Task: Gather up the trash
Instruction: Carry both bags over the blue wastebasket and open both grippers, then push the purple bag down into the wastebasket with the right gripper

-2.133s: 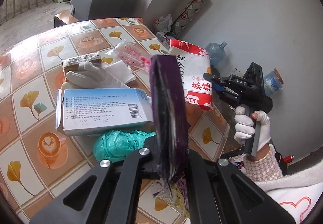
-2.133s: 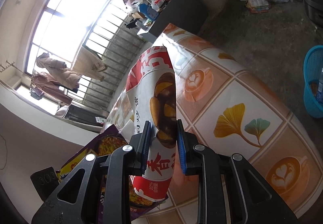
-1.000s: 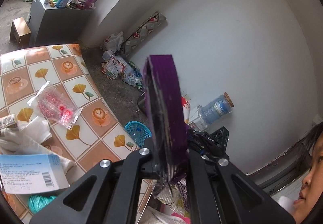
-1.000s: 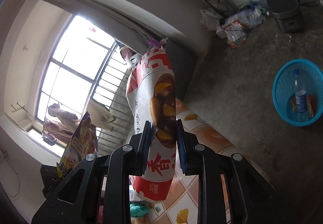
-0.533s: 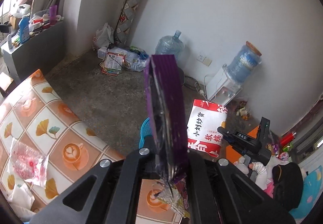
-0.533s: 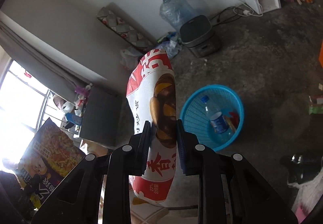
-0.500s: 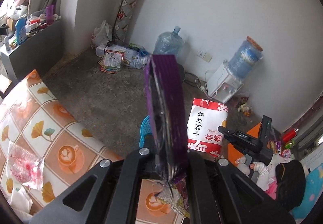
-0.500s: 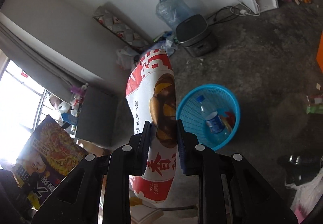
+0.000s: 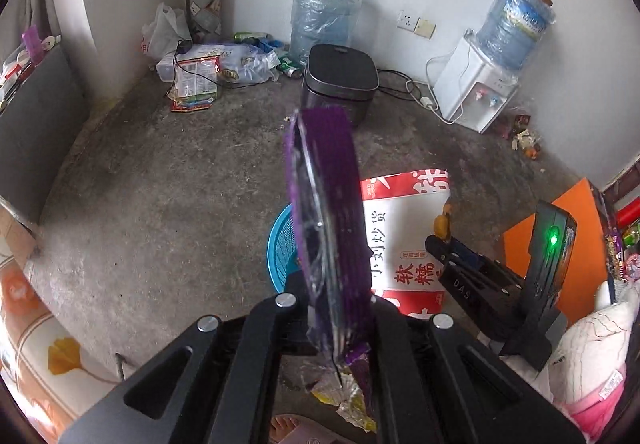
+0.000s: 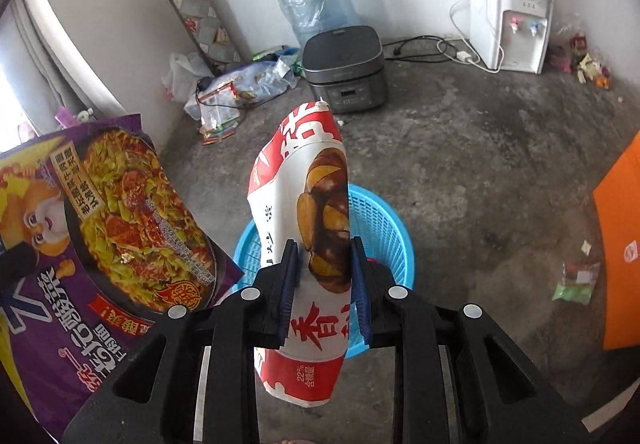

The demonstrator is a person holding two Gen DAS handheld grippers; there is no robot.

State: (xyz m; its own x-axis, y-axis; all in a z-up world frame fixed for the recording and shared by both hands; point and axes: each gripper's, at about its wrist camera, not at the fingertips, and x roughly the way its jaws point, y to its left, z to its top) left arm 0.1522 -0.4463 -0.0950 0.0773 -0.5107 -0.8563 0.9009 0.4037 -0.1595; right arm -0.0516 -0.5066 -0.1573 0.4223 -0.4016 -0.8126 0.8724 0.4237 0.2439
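Observation:
My left gripper (image 9: 336, 308) is shut on a purple noodle packet (image 9: 328, 228), which stands edge-on in the left wrist view. Its printed face (image 10: 120, 228) fills the left of the right wrist view. A red and white snack bag (image 10: 304, 195) stands upright between the pads of my right gripper (image 10: 322, 272). Those jaws are opening, and the bag is still caught between them. A round blue basket (image 10: 384, 219) sits on the concrete floor right under both bags. The left wrist view shows the basket (image 9: 280, 244) half hidden behind the purple packet, with the snack bag (image 9: 404, 228) to its right.
A dark rice cooker (image 9: 340, 79), a large water jug (image 9: 324, 15) and a white water dispenser (image 9: 476, 95) stand along the far wall. Litter (image 9: 212, 67) lies in the corner. An orange board (image 9: 560, 256) is at right, the patterned table edge (image 9: 24, 324) at left.
Both hands have swung away from the table and tipped down over the floor. The blue basket now lies directly below both bags. The right pads stand slightly wider apart.

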